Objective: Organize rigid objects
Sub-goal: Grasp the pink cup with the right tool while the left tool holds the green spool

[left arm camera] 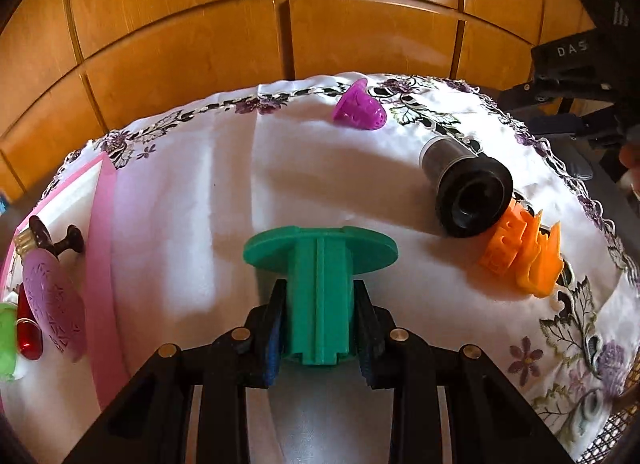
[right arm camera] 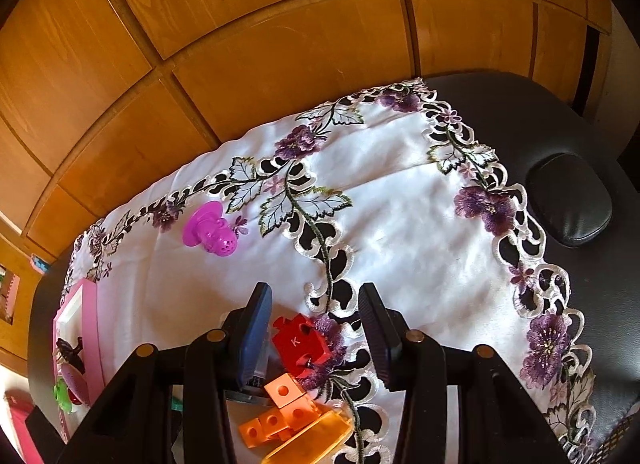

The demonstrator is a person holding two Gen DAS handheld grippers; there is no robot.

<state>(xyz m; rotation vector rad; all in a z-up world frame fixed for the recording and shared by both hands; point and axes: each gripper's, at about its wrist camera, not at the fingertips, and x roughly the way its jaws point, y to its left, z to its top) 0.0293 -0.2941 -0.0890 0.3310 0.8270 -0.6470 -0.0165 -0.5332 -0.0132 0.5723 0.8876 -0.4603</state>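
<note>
My left gripper is shut on the stem of a green plastic spool with a round flange, held over the white embroidered cloth. To its right lie a black cylinder and orange plastic pieces. A magenta perforated cup rests near the cloth's far edge. My right gripper stands open over a red block marked K, with a gap on both sides. Orange cubes lie just below it.
A pink tray at the left holds a purple oval piece, a dark knob and red and green items. A wooden panelled wall runs behind. A black padded surface borders the cloth on the right.
</note>
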